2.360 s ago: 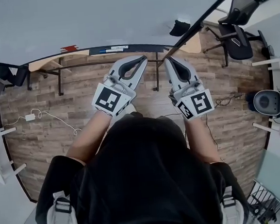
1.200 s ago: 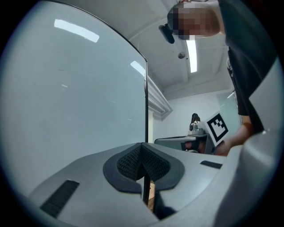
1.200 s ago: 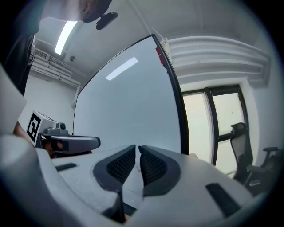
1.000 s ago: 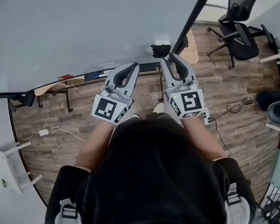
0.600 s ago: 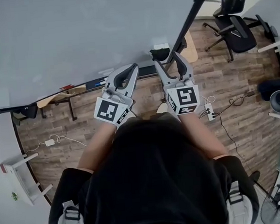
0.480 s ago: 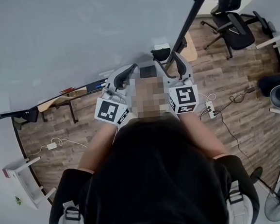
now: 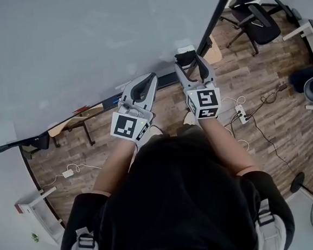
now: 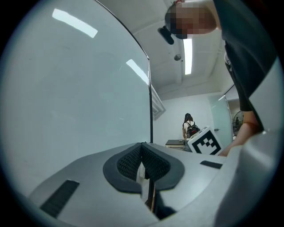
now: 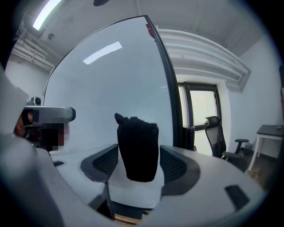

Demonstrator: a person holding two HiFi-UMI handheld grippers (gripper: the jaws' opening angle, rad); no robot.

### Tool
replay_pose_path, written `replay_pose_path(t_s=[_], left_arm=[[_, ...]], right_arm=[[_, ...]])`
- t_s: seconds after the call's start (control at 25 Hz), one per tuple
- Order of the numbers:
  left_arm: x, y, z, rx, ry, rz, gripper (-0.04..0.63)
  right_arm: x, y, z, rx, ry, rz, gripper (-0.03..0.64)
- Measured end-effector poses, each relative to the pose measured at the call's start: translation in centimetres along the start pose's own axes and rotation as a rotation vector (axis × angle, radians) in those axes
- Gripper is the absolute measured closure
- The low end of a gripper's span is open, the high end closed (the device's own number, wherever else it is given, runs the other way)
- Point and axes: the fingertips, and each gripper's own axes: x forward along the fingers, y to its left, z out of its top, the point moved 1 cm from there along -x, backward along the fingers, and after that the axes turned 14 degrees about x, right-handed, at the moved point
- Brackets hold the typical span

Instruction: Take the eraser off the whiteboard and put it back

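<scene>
So the person is standing right up against the whiteboard (image 7: 84, 46) with a pair of tongs in each hand, both pointed at the board. The right tongs (image 7: 191, 68) are opening at this moment. In the right gripper view they're spread wide, with the eraser (image 9: 137, 148) sitting between the two dark ribbed pads (image 9: 175, 166). I can make out a thin gap on either side, so the pads look clear of it rather than squeezing it, though it's a close call. The eraser is black and fuzzy with a white part underneath, and it's sitting on the board face near the board's right-hand black frame (image 9: 171, 102). From the head view it's low on the board, just past the tips of the right tongs. The left tongs (image 8: 143, 162) are empty and pressed together. The two pads meet in a thin line, and the tips are held near the board surface, just to the left of the other pair. Below all this there's a wood plank floor (image 7: 263, 96) with a white power strip (image 7: 241, 114) and its cable trailing across. A black office chair (image 7: 257, 23) sits off to the right, well apart from the person.
</scene>
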Motion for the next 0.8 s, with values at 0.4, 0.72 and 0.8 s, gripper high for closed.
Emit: replay_pose_path(t_s=[0.4, 0.72, 0.8], left_arm=[[-0.5, 0.3, -0.7, -0.015, 0.008, -0.028, 0.600], [-1.6, 0.6, -1.2, -0.023, 0.021, -0.011, 0.600], [-1.8, 0.8, -1.2, -0.022, 0.021, -0.005, 0.600]], right_arm=[[1.2, -0.8, -0.4, -0.005, -0.008, -0.068, 0.342], [1.3, -0.7, -0.5, 0.001, -0.021, -0.073, 0.391], [1.2, -0.8, -0.4, 0.000, -0.021, -0.070, 0.394]])
